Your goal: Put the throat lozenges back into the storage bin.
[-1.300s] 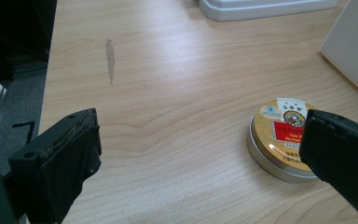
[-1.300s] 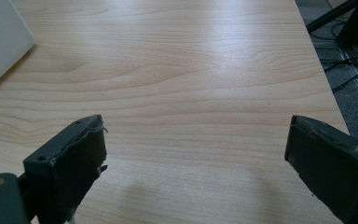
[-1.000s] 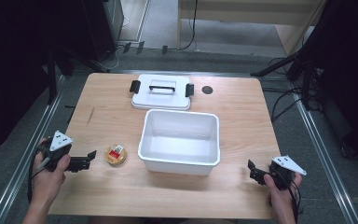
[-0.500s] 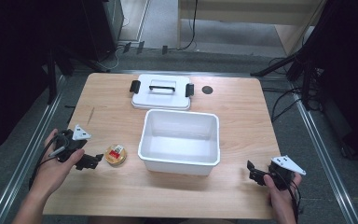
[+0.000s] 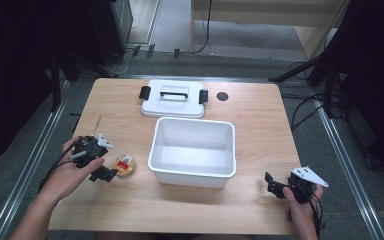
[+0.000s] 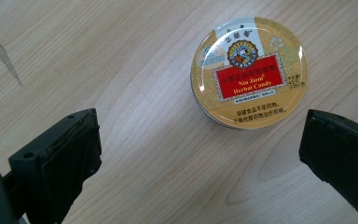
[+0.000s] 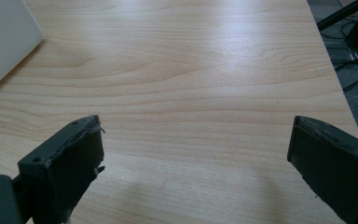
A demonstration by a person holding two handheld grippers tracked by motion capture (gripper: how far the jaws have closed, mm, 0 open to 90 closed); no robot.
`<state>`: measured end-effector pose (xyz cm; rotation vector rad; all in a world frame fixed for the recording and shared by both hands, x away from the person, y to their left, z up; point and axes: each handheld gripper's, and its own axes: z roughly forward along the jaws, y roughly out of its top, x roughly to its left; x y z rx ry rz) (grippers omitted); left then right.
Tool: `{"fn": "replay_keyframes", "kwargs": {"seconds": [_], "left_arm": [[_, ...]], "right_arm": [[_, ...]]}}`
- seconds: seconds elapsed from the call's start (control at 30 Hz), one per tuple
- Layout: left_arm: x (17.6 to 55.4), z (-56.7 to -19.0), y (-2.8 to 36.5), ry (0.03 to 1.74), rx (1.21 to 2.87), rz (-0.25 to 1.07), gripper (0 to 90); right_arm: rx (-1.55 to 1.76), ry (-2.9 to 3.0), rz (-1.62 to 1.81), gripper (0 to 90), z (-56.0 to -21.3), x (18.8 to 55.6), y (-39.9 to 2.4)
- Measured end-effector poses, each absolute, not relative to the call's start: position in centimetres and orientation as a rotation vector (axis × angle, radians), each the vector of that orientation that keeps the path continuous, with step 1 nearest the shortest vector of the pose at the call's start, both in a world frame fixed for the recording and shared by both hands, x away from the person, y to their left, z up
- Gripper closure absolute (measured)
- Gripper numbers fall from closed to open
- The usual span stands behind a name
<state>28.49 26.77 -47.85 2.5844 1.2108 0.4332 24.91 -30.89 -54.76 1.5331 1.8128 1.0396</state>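
Since a second ago, left gripper [image 5: 106, 174] has tipped downward and closed in on the round yellow candy tin with red label [image 5: 124, 166], jaws wide apart with the tin lying flat on the wooden table [image 5: 260, 125] just beyond them, untouched. Tin sits left of the white rectangular plastic bin [image 5: 192, 151]. Right gripper [image 5: 272, 186] unmoved at the near right edge, jaws spread over bare wood.
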Motion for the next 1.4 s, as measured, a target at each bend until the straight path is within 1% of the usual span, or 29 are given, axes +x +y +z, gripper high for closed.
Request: {"fn": "replay_keyframes", "kwargs": {"seconds": [0.2,0.33,0.53,0.83,1.07,1.2,1.27,1.33,1.4], "left_arm": [[29.2,-48.2,25.7,1.166,2.655,0.413,0.0],[29.7,-48.4,25.1,1.141,2.688,0.372,0.0],[30.2,-49.1,24.1,1.138,2.725,0.35,0.0],[30.9,-50.2,22.9,1.143,2.768,0.263,0.3],[31.4,-50.9,22.1,1.164,2.768,0.249,6.4],[31.5,-51.3,21.7,1.167,2.791,0.214,9.1],[31.5,-51.4,21.6,1.179,2.788,0.233,13.0],[31.6,-51.3,21.8,1.187,2.793,0.218,15.8],[31.6,-51.3,22.0,1.192,2.783,0.203,20.5]], "right_arm": [[1.535,1.814,1.04,3.7,-54.8,24.9,-30.9],[1.537,1.813,1.042,3.6,-54.8,24.9,-30.9],[1.537,1.816,1.044,3.7,-54.8,25.0,-31.0],[1.536,1.819,1.044,3.9,-54.8,25.0,-31.0],[1.545,1.82,1.043,3.9,-54.8,25.0,-31.0],[1.545,1.821,1.045,3.9,-54.8,25.0,-31.0],[1.545,1.822,1.046,3.9,-54.8,25.0,-31.0],[1.547,1.823,1.047,3.9,-54.8,25.0,-31.0],[1.548,1.823,1.048,4.0,-54.8,25.0,-31.0]]}}
